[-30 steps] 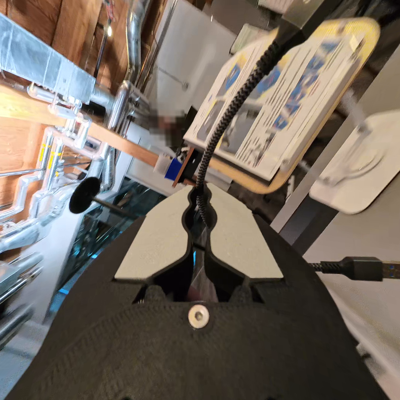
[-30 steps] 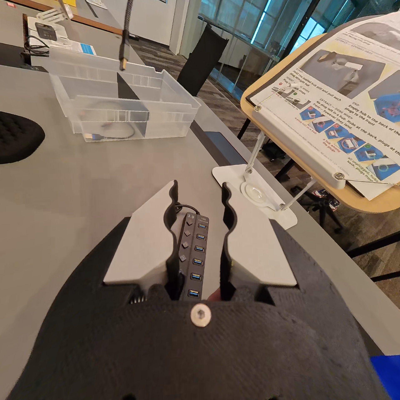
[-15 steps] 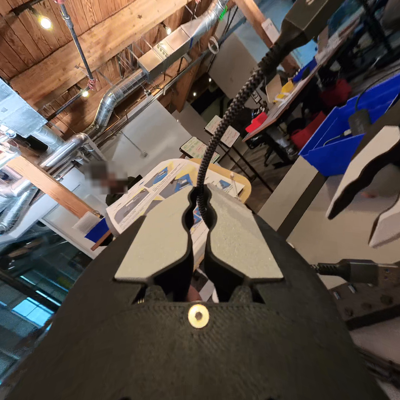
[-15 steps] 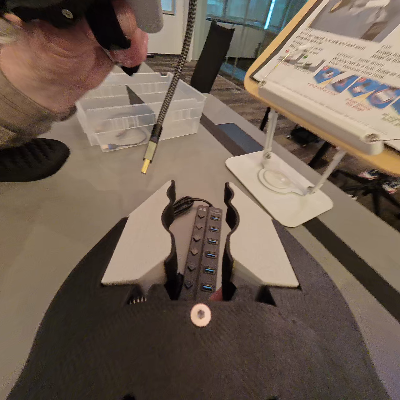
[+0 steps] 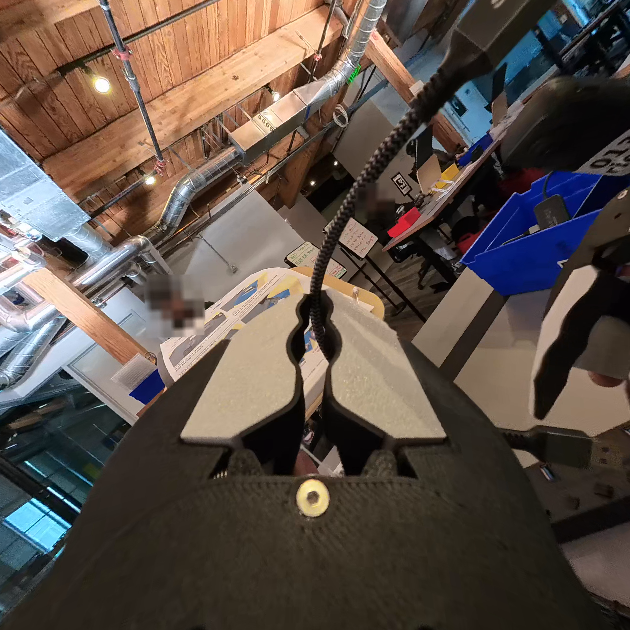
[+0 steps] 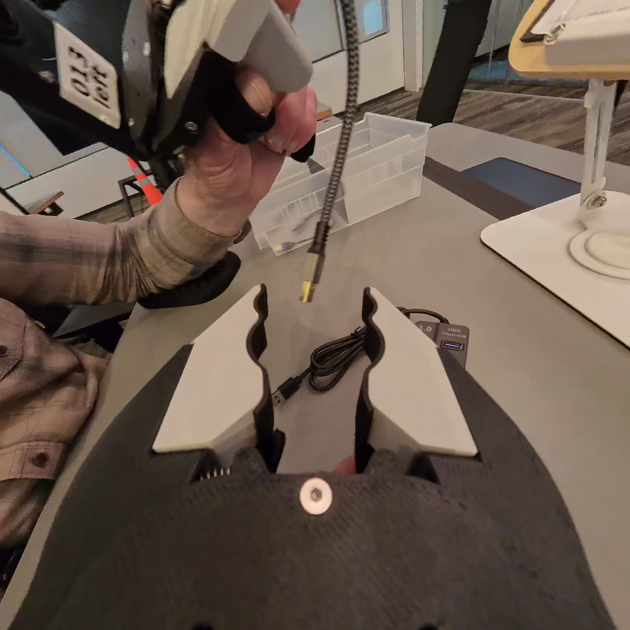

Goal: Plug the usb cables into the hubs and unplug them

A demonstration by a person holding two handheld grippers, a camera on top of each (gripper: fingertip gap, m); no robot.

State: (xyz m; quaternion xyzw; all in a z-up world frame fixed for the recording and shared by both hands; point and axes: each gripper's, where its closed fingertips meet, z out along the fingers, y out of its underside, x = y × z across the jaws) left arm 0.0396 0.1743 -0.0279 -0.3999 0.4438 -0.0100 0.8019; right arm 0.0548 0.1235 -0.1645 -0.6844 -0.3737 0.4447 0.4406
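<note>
My left gripper points up toward the ceiling and is shut on a black braided USB cable. In the right wrist view this cable hangs down from the hand that holds the left gripper. Its gold plug hovers just above and between my right gripper's fingertips. My right gripper is open and empty, low over the grey table. The black USB hub lies on the table, mostly hidden behind the right finger. The hub's own thin cable lies coiled between the jaws.
A clear plastic bin stands on the table behind the plug. A white stand base sits at the right under a tilted instruction board. A black wrist pad lies at the left. A blue bin stands at the table's far side. Left tips to right tips: about 15 cm. The white stand base is about 25 cm from my right fingertips and 35 cm from my left.
The left gripper has brought the hanging plug down and closer, over my right gripper. The right gripper has shifted left, so the hub now lies to the right instead of between the jaws.
</note>
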